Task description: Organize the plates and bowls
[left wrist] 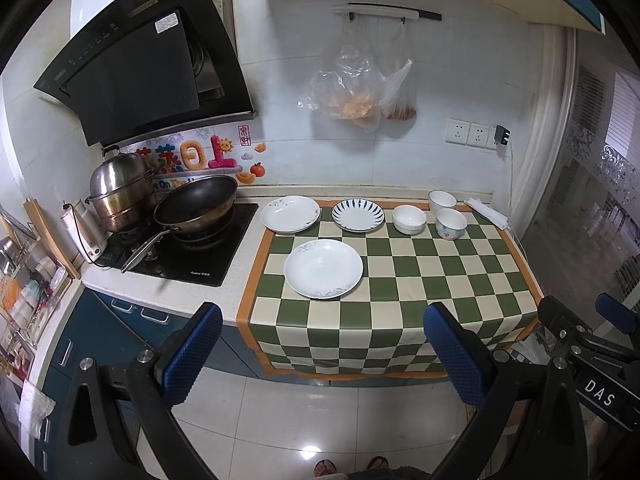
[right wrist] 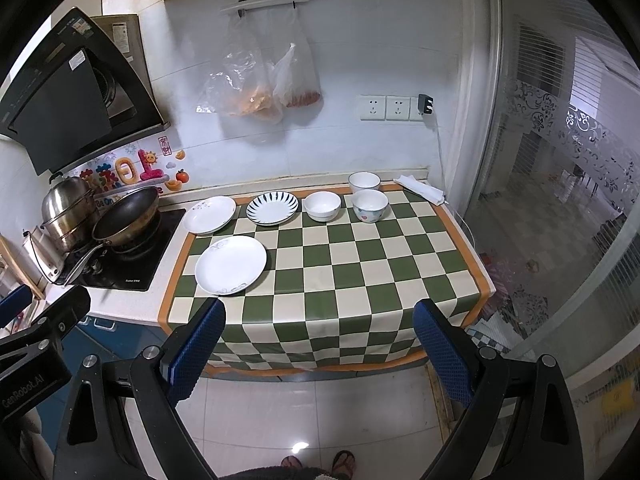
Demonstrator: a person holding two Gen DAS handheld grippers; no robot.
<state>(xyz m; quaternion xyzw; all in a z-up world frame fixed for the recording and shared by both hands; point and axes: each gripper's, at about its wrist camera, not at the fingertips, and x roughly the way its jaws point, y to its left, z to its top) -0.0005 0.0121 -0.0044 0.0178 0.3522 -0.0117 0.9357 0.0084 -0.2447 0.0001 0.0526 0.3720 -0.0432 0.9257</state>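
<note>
Both tongs hang off the near counter edge, left gripper (left wrist: 322, 344) and right gripper (right wrist: 320, 340) each spread wide and empty. Left to right on the checked cloth (left wrist: 440, 280): near white plate (left wrist: 323, 268), far white plate (left wrist: 290, 214), striped plate (left wrist: 358, 215), white bowl (left wrist: 409, 219), flowered bowl (left wrist: 451, 223), rear bowl (left wrist: 442, 201). Glazed, shallow rims probably offer little grip; a pinched plate could slip or clip its neighbour.
</note>
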